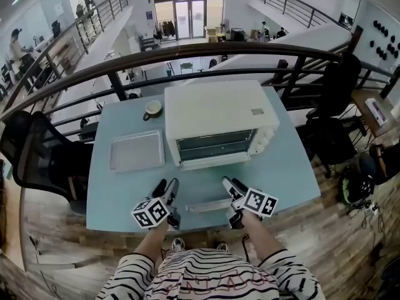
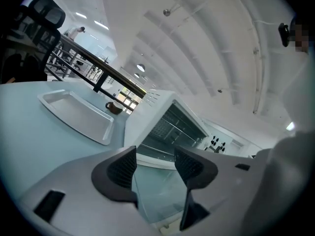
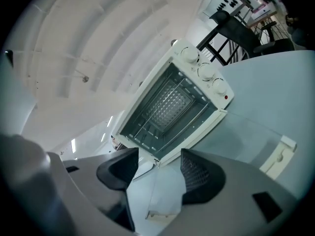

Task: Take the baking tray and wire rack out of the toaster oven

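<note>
- Your left gripper point(image 1: 165, 184) is spread and empty. The left gripper view shows only glass and table between the pads.
- Your right gripper point(image 1: 232, 185) is the same: jaws apart, nothing held. Both hover low over the near edge of the table point(image 1: 287, 167).
- The baking tray point(image 1: 136, 150) is already out, flat on the table just left of the toaster oven point(image 1: 212, 108). That half looks done.
- The wire rack point(image 3: 170, 124) looks to be still inside the cavity, with thin bars across the opening. That is the remaining job.
- Risk: the glass door point(image 1: 209, 191) lies open and flat toward you, its handle point(image 1: 209, 206) between your grippers. Reach in low and you knock or lean on the glass.
- Risk: the bars are thin, so a shallow or off-centre pinch probably slips. Bite the front bar squarely.
- Risk: pull with one side leading and the rack likely jams in its side guides. Then the whole oven may slide toward the table edge.
- Risk: the free space on the left is taken by the tray, and the mug point(image 1: 152, 109) is behind it. Swing the rack that way carelessly and you clip one of them.
- Risk: the top edge of the opening is close above the rack, so the upper jaw could catch on it.
</note>
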Demonstrator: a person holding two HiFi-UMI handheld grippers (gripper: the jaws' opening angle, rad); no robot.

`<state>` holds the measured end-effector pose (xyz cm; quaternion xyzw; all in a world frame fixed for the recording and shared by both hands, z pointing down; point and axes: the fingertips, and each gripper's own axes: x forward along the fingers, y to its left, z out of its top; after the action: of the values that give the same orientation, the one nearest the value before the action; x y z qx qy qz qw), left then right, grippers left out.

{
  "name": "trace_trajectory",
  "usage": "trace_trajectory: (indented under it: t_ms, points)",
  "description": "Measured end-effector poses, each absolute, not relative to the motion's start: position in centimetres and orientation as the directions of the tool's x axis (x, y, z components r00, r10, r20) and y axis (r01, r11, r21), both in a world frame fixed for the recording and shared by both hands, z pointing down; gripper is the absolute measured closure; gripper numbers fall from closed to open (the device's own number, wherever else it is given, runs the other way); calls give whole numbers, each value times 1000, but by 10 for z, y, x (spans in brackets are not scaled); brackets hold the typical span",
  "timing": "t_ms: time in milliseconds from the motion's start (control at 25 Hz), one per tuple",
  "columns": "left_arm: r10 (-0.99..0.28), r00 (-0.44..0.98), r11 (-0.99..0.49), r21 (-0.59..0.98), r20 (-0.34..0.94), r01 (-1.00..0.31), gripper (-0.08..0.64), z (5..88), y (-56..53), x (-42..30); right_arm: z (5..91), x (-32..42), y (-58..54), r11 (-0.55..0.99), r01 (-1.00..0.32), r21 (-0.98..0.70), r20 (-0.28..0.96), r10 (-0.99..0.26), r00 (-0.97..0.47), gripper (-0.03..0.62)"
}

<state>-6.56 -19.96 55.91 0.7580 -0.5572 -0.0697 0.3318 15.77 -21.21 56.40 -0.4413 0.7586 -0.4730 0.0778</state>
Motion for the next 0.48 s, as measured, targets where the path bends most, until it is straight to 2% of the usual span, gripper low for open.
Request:
trace_trajectory:
  t_ms: [480]
  points:
    - [-924, 325, -128, 635, 202, -762, 336, 550, -212, 18, 549, 229, -246, 163, -484, -860, 180, -790, -586, 314]
